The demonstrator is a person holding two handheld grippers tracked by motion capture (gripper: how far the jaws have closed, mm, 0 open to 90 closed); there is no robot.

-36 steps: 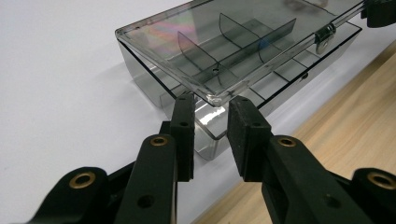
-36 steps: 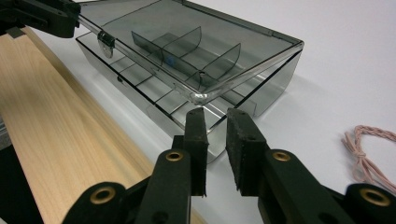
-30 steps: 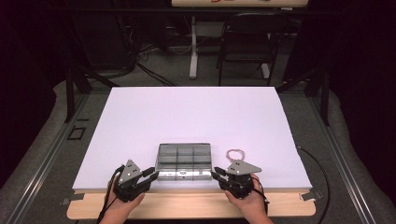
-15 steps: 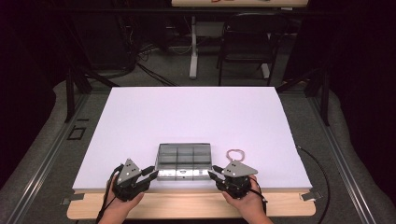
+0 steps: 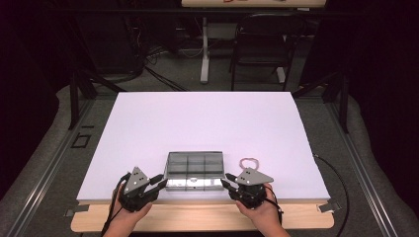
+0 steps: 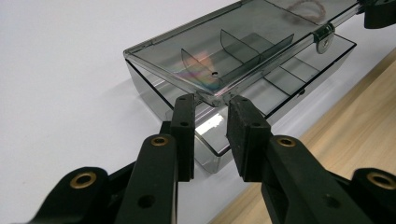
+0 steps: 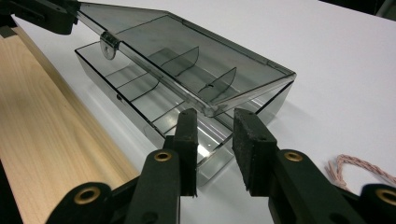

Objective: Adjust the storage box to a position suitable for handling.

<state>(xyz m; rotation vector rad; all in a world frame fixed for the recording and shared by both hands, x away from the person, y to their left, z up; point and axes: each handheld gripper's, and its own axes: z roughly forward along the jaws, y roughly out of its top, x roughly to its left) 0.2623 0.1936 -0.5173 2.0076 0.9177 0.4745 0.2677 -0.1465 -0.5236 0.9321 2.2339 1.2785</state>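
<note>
On the white tabletop (image 5: 197, 123), low in the frame, the clear grey plastic box (image 5: 194, 170) has its lid half lifted. The left claw (image 5: 159, 181) and the right claw (image 5: 228, 180) each pinch a lid corner. The pink cord (image 5: 249, 162) is not yet inside.

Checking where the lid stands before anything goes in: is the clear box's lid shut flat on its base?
No, the lid is lifted at its front edge, gaping above the base.

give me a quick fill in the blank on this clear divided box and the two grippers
1. The lid of the smoky plastic box is partly ____.
2. The left gripper and right gripper each sit at a front ____ of the lid.
3. The twisted pink cord lies on the ____ table.

Missing words: raised; corner; white
</note>
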